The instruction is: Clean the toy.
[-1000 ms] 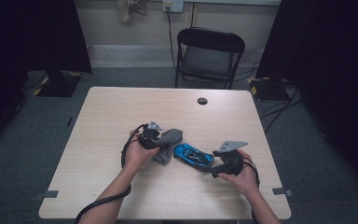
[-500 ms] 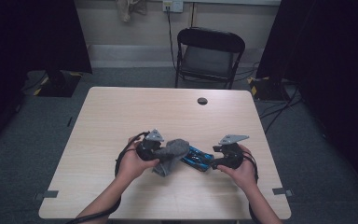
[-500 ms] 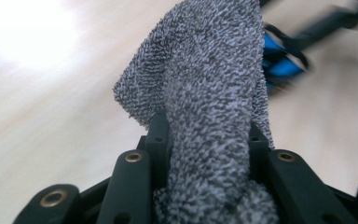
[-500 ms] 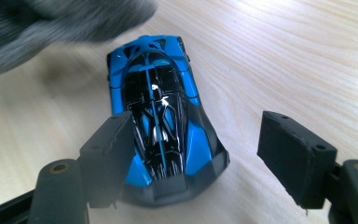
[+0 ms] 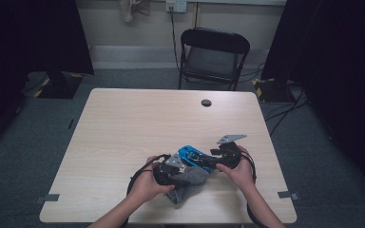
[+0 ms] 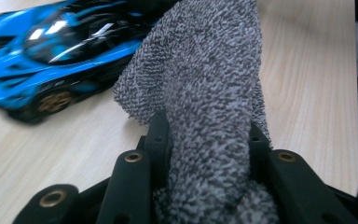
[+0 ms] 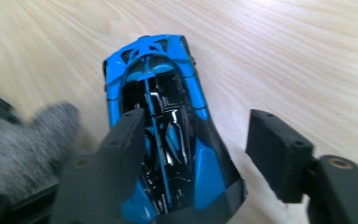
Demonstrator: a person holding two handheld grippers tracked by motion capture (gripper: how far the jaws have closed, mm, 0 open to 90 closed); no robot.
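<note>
A blue and black toy car (image 5: 195, 156) (image 7: 168, 116) stands on the pale wooden table (image 5: 138, 123), near its front edge. My right gripper (image 5: 215, 159) (image 7: 198, 123) reaches over the car's rear; its jaws have just been closing with the car between them, and a gap still shows at the right pad (image 7: 275, 149). My left gripper (image 5: 177, 167) (image 6: 208, 128) is shut on a grey terry cloth (image 5: 190, 181) (image 6: 214, 84) just in front of the car. The car (image 6: 42, 51) lies beyond the cloth to the left in the left gripper view.
A small dark round cap (image 5: 206, 102) sits in the tabletop at the far middle. A black folding chair (image 5: 214, 57) stands behind the table. A black cable (image 5: 138, 173) loops from the left gripper over the near edge.
My left hand has carried the grey cloth toward the table's near edge and to the right, to just in front of the car. The right hand and the car have stayed put.
</note>
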